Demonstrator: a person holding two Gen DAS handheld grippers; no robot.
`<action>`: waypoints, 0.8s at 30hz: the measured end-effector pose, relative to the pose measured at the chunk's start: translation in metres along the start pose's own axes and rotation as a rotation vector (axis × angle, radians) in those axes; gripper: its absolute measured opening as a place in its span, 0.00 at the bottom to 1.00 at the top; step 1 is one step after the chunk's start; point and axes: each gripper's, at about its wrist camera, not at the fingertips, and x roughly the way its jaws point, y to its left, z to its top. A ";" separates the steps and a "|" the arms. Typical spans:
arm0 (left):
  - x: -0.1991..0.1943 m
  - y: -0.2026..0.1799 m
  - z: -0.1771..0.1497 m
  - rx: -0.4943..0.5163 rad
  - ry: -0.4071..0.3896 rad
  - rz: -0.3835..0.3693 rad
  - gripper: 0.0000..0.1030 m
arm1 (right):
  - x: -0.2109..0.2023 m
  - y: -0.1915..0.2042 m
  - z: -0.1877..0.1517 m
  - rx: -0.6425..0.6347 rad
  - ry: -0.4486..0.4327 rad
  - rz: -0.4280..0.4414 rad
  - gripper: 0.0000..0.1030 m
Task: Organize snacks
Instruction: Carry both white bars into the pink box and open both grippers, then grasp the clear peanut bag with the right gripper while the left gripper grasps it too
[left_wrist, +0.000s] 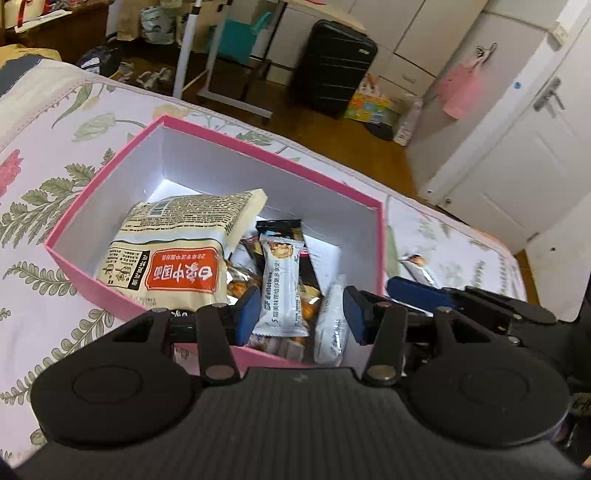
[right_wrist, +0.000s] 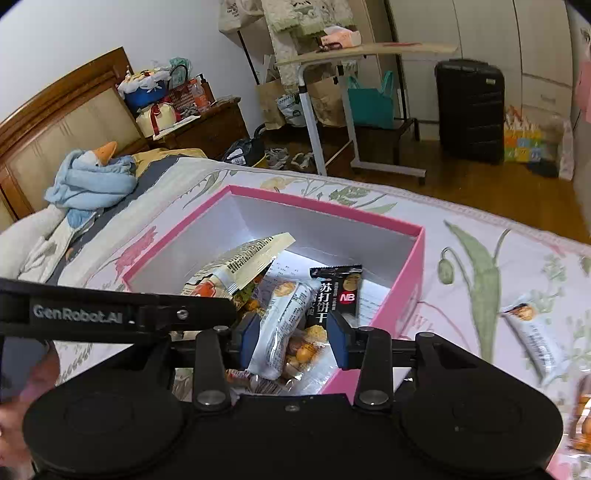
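Note:
A pink box (left_wrist: 258, 144) (right_wrist: 325, 210) stands on a floral bedspread and holds several snacks. Among them are a beige bag with a red label (left_wrist: 173, 266) (right_wrist: 243, 266), a white wafer bar (left_wrist: 282, 280) (right_wrist: 284, 317) and a black cracker packet (right_wrist: 341, 291). My left gripper (left_wrist: 301, 315) hangs open over the box's near edge; the wafer bar lies below, its right side clear of the pad. My right gripper (right_wrist: 295, 341) is open above the same pile, pads not pressing anything. Another white bar (right_wrist: 535, 332) (left_wrist: 417, 264) lies on the bedspread to the right of the box.
A blue plush goose (right_wrist: 92, 173) lies at the bed's head. Beyond the bed stand a rolling side table (right_wrist: 351, 59), a black suitcase (right_wrist: 469, 107) (left_wrist: 332, 66), bags and shoes on the wooden floor. A hand (right_wrist: 22, 406) shows at the lower left.

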 end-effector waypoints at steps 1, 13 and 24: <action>-0.006 -0.002 0.000 0.008 -0.003 -0.004 0.47 | -0.007 0.001 0.000 -0.009 0.001 -0.014 0.45; -0.066 -0.069 -0.028 0.179 0.016 -0.113 0.49 | -0.137 -0.030 -0.024 0.055 -0.007 -0.087 0.64; -0.034 -0.147 -0.046 0.274 0.103 -0.213 0.60 | -0.161 -0.136 -0.025 0.174 0.167 -0.148 0.72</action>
